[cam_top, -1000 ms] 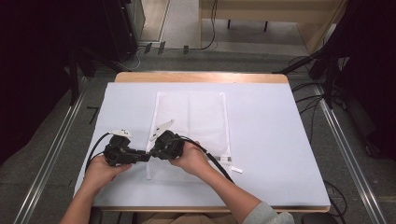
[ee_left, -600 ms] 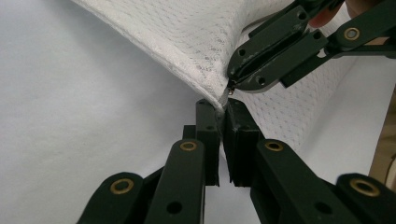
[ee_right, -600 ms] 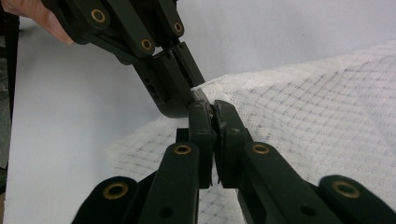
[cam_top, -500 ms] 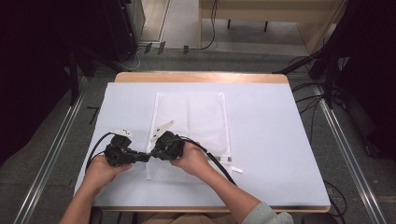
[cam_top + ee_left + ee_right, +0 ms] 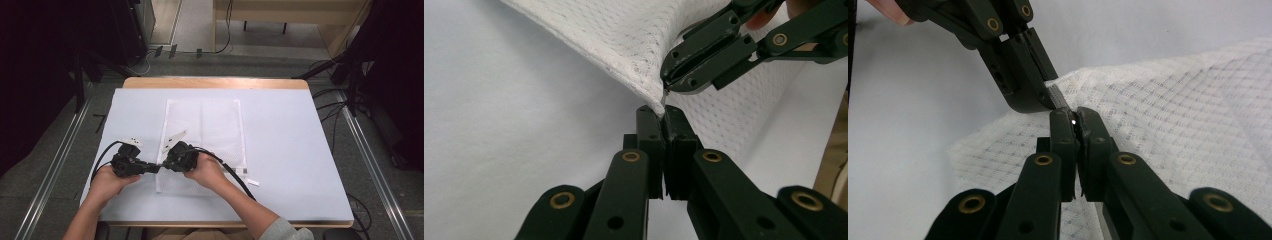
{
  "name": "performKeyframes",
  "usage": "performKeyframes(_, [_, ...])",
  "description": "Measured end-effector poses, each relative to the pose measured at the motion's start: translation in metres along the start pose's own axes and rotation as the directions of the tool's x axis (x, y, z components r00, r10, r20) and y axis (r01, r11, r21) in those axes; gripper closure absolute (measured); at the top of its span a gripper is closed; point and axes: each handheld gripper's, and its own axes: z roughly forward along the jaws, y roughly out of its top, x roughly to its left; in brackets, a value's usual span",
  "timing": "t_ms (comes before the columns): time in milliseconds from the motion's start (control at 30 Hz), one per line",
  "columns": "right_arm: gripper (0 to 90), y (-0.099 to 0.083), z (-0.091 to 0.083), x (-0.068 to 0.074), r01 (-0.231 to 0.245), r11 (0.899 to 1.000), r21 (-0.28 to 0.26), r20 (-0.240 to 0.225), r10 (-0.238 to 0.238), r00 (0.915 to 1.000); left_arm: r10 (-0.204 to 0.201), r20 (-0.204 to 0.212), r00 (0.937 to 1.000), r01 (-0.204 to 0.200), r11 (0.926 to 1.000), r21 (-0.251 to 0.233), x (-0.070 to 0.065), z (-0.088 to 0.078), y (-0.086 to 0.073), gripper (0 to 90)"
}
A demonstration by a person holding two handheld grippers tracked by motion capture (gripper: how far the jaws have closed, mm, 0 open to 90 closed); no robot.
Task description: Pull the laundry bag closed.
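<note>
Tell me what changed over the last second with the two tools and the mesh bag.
The left tool has just been closing and now pinches the near left edge of the white mesh bag, right beside the right tool. The right tool stayed clamped on what looks like the zipper pull at that edge. Both hands, the bag and the table kept their places.
</note>
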Motion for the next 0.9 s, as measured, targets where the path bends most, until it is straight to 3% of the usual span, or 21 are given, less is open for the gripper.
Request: performKeyframes(900, [88.6,-0.018,-0.008,-0.011,-0.023,1.000,0.020,0.009,0.023,0.9997,-0.006,0.017,0.9998,0.006,0.9997,-0.024,0.002,-0.006,-0.003,88.3])
